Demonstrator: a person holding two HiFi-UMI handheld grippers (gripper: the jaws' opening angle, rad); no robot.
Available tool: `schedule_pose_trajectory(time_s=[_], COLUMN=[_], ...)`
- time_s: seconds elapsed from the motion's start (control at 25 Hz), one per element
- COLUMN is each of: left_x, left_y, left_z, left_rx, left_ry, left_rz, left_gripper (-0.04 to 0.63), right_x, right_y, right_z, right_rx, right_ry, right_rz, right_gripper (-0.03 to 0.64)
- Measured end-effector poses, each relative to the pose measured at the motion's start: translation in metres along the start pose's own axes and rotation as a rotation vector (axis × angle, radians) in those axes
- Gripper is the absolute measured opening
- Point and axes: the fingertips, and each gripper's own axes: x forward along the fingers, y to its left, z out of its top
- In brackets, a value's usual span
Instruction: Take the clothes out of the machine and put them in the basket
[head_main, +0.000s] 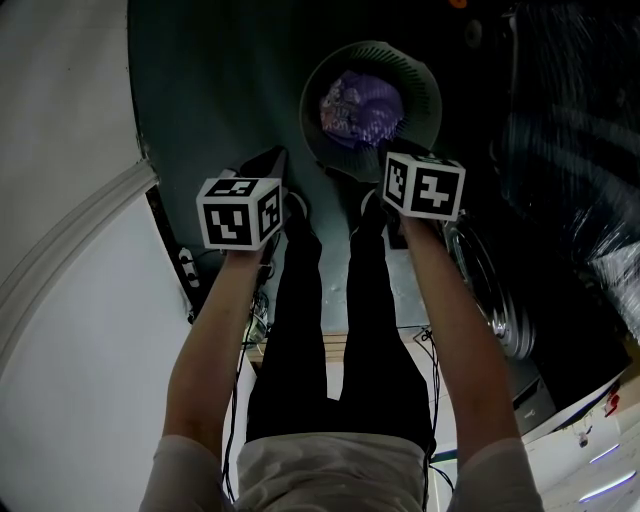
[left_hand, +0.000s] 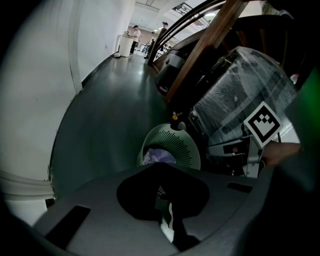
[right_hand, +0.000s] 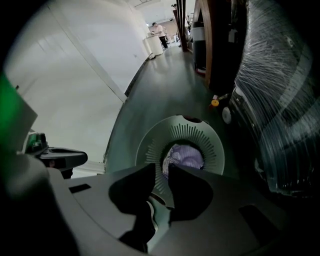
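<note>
- While you stand with both arms stretched forward and down, the basket (head_main: 428, 100) sits on the dark green floor (head_main: 210, 90) just ahead of your feet. It is round and pale green, with slotted walls.
- Your task's clothes (head_main: 360, 105), a lilac bundle, lie inside that basket, down at its bottom.
- Your left hand-held gripper (left_hand: 161, 169) is clenched: its two black jaws meet at the tips with nothing caught between them. It hangs above the floor on your side of the basket.
- Your right hand-held gripper (right_hand: 169, 169) is released by a narrow slit. Through the gap you see the basket's wall and the lilac clothes beyond, but nothing sits between the pads.
- To your right stands the machine (head_main: 570, 150), dark and wrapped in clear film. Its round door (head_main: 495, 300), ringed in bright metal, is near your right forearm.
- To your left a white wall (head_main: 60, 200) runs along the floor.
- Far down the corridor, people (right_hand: 159, 31) stand, too small to tell more.
</note>
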Motion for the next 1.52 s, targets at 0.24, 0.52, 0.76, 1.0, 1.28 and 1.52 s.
schedule_pose_trajectory(time_s=[0.24, 0.52, 0.76, 1.0, 1.28, 1.52], left_x=[-0.002, -0.005, -0.011, -0.023, -0.042, -0.072], left_y=[-0.001, -0.006, -0.014, -0.024, -0.038, -0.057], left_z=[-0.008, -0.022, -0.040, -0.060, -0.075, -0.065], left_rx=[0.003, 0.006, -0.003, -0.014, -0.009, -0.008], left_ry=[0.003, 0.010, 0.018, 0.023, -0.004, -0.087], left_rz=[0.002, 0.001, -0.010, -0.032, -0.046, -0.070], left_gripper=[0.020, 0.020, 0.020, 0.020, 0.020, 0.020], right_x=[-0.001, -0.005, -0.012, -0.024, -0.048, -0.081], right_y=[0.005, 0.008, 0.013, 0.021, 0.024, 0.023], right_z=[-0.009, -0.025, -0.046, -0.069, -0.086, -0.089], right_rx=[0.002, -0.001, -0.005, -0.008, 0.017, 0.055], right_ry=[-0.002, -0.001, -0.004, -0.003, -0.037, -0.101], right_rz=[0.018, 0.021, 0.047, 0.083, 0.082, 0.072], right_gripper=[0.101, 0.106, 0.042, 0.009, 0.009, 0.009])
